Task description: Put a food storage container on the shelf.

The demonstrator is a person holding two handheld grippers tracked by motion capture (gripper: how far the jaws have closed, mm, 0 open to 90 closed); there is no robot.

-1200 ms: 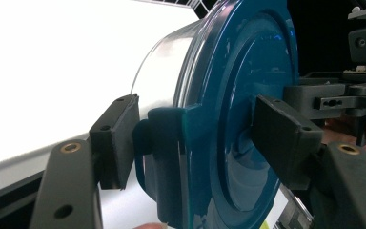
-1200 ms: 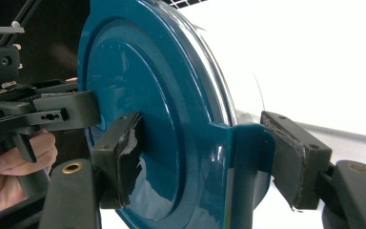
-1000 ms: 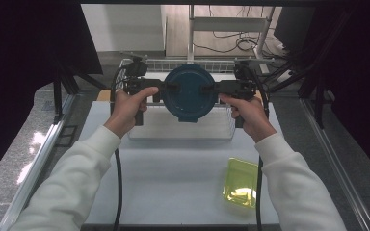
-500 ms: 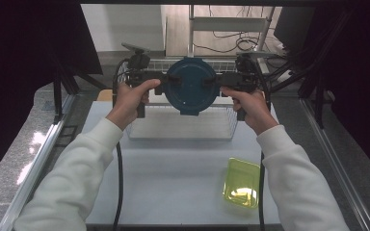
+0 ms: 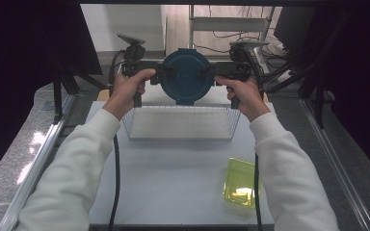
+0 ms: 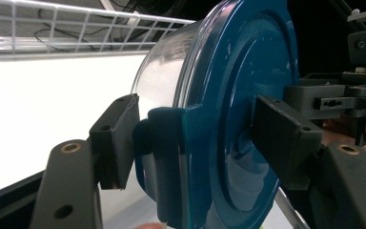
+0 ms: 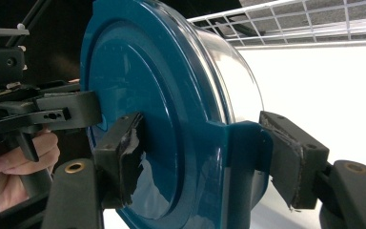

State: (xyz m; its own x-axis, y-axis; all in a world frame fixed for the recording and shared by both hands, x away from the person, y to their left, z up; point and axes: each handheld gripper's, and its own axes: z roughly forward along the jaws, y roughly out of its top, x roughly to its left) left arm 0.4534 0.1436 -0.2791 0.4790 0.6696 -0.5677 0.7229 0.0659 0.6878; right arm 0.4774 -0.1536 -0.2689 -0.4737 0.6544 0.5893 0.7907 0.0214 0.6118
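Container look: round clear container (image 5: 187,76) with dark teal lid, latch tabs at rim, turned on its side, lid facing the camera in the high view.
Container place: held in the air above the far edge of the wire basket (image 5: 180,122), between both grippers.
Left gripper (image 5: 162,72): jaws closed on the container's left latch tab, one pad on the lid face, one behind on the clear wall.
Right gripper (image 5: 207,72): jaws clamped likewise on the right latch tab.
Gripper views: worn, torn pad (image 7: 126,157) on the right gripper; transparent wall (image 6: 159,78).
High view: yellow-green tray (image 5: 241,188) near the table's (image 5: 173,178) front right.
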